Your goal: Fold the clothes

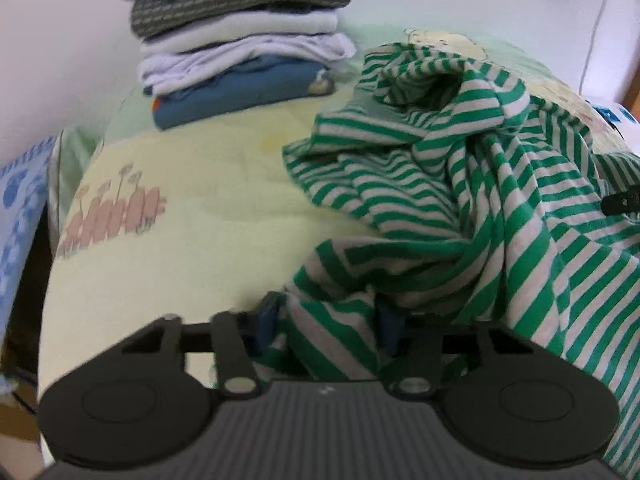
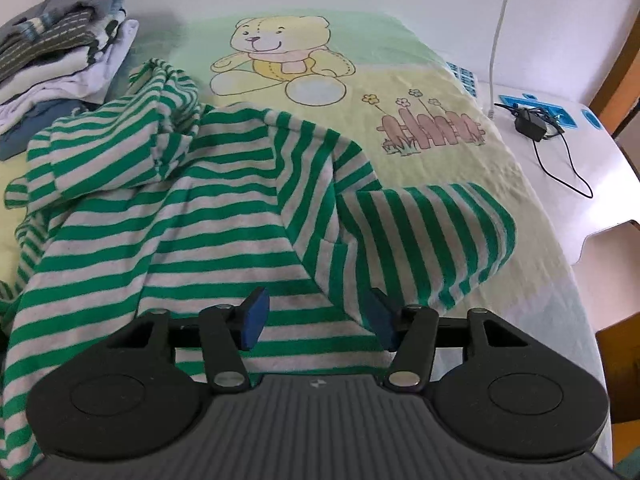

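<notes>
Striped shirt point(image 2: 192, 216) is lying crumpled on the bear blanket point(image 2: 440, 184), beside the folded stack point(image 1: 240, 48). Left gripper point(image 1: 328, 324) is spread, cloth bunching between its fingers; right gripper point(image 2: 316, 316) is hovering spread over the hem. Judging: spreading step; next, pinching edges and pulling flat. No writing is showing legibly.

Your left side: bare blanket point(image 1: 200, 168) open between folded stack point(image 1: 240, 40) at far edge and crumpled striped shirt point(image 1: 460, 184). Your right: blanket point(image 2: 400, 80) past shirt point(image 2: 200, 208) clear up to wall. Far right: black adapter point(image 2: 530, 122), trailing cord, white cable point(image 2: 498, 32) in way.
</notes>
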A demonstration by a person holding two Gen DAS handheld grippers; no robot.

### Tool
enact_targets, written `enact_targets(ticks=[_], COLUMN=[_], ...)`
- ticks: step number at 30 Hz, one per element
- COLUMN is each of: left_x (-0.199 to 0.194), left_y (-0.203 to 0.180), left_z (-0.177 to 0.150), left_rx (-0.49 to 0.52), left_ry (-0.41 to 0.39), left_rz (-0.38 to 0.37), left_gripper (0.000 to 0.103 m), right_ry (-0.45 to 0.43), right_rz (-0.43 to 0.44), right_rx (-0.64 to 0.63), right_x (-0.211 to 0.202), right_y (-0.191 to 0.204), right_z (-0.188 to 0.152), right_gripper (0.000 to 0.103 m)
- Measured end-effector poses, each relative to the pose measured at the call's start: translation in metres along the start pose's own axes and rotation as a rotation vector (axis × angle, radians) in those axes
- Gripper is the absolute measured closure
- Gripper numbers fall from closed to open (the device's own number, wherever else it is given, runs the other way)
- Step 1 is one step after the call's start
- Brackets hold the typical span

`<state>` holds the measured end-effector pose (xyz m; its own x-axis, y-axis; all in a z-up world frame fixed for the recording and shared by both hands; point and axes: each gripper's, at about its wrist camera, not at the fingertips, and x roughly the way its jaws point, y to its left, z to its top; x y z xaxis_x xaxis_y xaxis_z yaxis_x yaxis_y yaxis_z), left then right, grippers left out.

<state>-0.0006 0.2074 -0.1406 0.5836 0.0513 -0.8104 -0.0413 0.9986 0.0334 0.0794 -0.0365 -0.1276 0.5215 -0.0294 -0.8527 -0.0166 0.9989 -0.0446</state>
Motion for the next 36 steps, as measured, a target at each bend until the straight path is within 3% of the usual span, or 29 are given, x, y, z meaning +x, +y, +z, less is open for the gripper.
enact_targets(ticks=[1,3,7,9,11,15,17,19,21,23,24,30,34,36], left_x=[0.0,0.0,-0.01,-0.016,-0.021,-0.018,-0.02,-0.024,-0.031,-0.034,-0.034,-0.03,-0.044,-0.043], left_y=[0.006,0.015,0.026,0.037,0.049,0.065,0.072,0.077,0.071,0.056,0.05,0.03,0.042,0.043], left_z=[0.003,0.01,0.027,0.032,0.031,0.021,0.018,0.016,0.013,0.008,0.005,-0.021,-0.038,-0.042], left_rx=[-0.014,-0.033,-0.018,-0.044,-0.07,-0.097,-0.119,-0.174,-0.195,-0.158,-0.143,-0.057,-0.098,-0.094], left_ry=[0.005,0.005,-0.038,-0.059,-0.071,-0.04,-0.028,-0.01,-0.012,-0.022,-0.025,-0.014,-0.004,-0.006], left_rz=[-0.008,-0.006,0.089,0.131,0.202,0.35,0.387,0.353,0.26,0.227,0.221,0.196,0.09,0.074], left_gripper=[0.072,0.073,0.08,0.08,0.072,0.077,0.077,0.08,0.071,0.035,0.031,0.034,0.031,0.032], right_ry=[-0.003,-0.008,-0.012,-0.014,-0.025,-0.046,-0.057,-0.063,-0.076,-0.093,-0.1,-0.139,-0.14,-0.14], right_rz=[0.0,-0.006,0.003,0.014,0.01,-0.028,-0.047,-0.027,-0.012,0.002,0.009,0.022,0.021,0.021], right_rx=[0.003,0.001,-0.005,0.0,0.01,0.007,-0.003,-0.001,-0.007,-0.015,-0.016,0.057,0.047,0.041], right_x=[0.001,0.004,0.012,0.014,0.015,0.02,0.026,0.033,0.038,0.041,0.042,0.036,0.039,0.041], right_y=[0.0,-0.002,-0.01,-0.021,-0.033,-0.063,-0.077,-0.086,-0.091,-0.09,-0.09,-0.11,-0.108,-0.107], right_z=[0.001,0.002,0.009,0.012,0.014,0.017,0.02,0.022,0.025,0.026,0.027,0.027,0.026,0.026], right_gripper=[0.051,0.051,0.051,0.051,0.051,0.05,0.049,0.049,0.048,0.049,0.049,0.05,0.05,0.049])
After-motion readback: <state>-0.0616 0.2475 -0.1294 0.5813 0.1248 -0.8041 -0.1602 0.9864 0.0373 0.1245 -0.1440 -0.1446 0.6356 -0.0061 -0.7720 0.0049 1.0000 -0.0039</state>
